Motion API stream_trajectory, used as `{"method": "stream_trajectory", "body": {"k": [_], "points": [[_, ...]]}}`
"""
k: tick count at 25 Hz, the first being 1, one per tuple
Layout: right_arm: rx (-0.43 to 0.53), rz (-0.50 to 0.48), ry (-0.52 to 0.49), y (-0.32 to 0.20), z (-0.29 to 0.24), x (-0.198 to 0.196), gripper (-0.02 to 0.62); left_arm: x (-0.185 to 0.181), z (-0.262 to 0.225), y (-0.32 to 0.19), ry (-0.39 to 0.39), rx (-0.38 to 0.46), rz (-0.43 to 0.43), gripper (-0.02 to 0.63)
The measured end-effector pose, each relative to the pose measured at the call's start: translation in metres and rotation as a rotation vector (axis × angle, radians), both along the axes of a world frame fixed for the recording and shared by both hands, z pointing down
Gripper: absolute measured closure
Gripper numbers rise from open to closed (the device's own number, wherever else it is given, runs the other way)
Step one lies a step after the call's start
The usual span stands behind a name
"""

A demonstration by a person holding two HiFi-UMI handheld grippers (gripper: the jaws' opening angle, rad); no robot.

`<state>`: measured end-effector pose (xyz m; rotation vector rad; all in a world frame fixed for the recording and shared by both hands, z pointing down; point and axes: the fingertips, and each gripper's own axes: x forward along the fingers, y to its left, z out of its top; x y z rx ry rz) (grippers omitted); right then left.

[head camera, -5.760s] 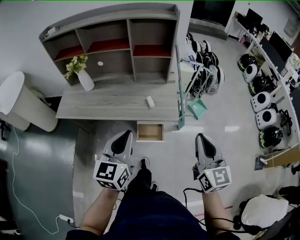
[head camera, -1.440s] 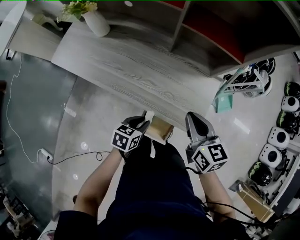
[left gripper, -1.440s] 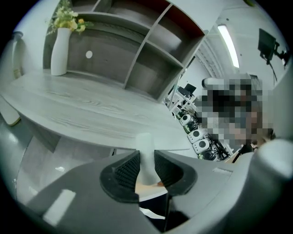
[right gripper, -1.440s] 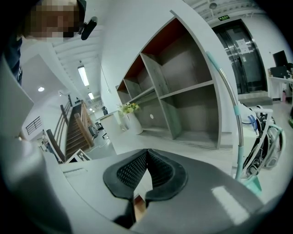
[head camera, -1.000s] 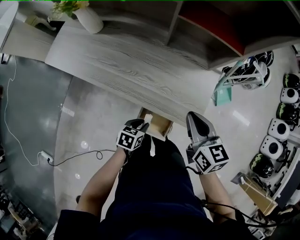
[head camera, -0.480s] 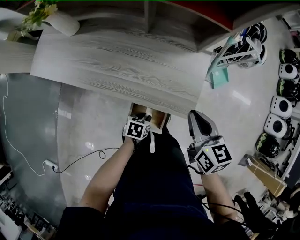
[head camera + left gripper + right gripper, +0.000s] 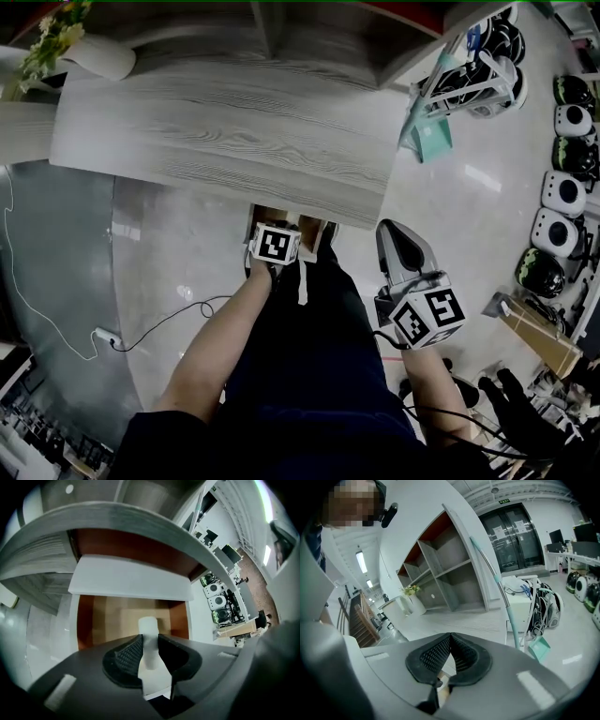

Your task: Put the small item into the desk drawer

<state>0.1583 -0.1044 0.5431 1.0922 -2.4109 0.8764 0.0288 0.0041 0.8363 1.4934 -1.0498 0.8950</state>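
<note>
My left gripper [image 7: 149, 644] is shut on the small white item [image 7: 148, 632], which stands upright between the jaws. It hangs right over the open wooden drawer [image 7: 105, 618] under the desk's front edge. In the head view, the left gripper [image 7: 273, 234] covers most of the drawer [image 7: 317, 231], and the item is hidden there. The right gripper [image 7: 397, 240] hovers beside my right leg, off to the right of the drawer. In its own view, the right gripper [image 7: 451, 645] is shut with nothing between its jaws.
The grey wood desk [image 7: 225, 141] spans the top, with a white vase [image 7: 103, 56] of flowers at its left end and shelves behind. A teal dustpan [image 7: 427, 141] and round machines [image 7: 562, 192] stand right. A cable [image 7: 141, 328] lies on the floor, left.
The left gripper has carried the white item forward from the drawer's near edge to over its inside. The head view has shifted. The right gripper has stayed put.
</note>
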Motion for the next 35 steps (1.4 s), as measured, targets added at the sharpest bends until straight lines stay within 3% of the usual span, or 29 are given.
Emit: {"method": "stream_trajectory", "body": {"k": [3,8,12,14,19,24,35], "points": [[0.000,0.003,-0.005,0.000,0.000,0.000,0.589,-0.004,-0.006,-0.016,-0.042,0.035,0.025,0.502],[0.008,0.001,-0.012,-0.003,-0.002,0.001,0.589,-0.001,-0.005,-0.013,-0.036,0.012,0.024,0.502],[0.014,-0.011,-0.013,-0.006,-0.004,-0.003,0.589,0.000,0.001,0.007,0.007,-0.064,-0.027,0.499],[0.022,-0.018,-0.018,-0.008,-0.005,-0.007,0.589,-0.001,-0.004,0.009,0.026,-0.063,-0.039,0.499],[0.049,-0.038,-0.032,-0.013,-0.014,-0.018,0.589,-0.005,-0.036,0.001,0.082,0.007,-0.074,0.499],[0.077,-0.088,-0.041,-0.020,-0.024,-0.038,0.589,-0.013,-0.081,-0.016,0.205,0.103,-0.161,0.499],[0.171,-0.200,-0.058,-0.028,-0.067,-0.082,0.589,-0.054,-0.222,-0.059,0.300,0.419,-0.344,0.500]]}}
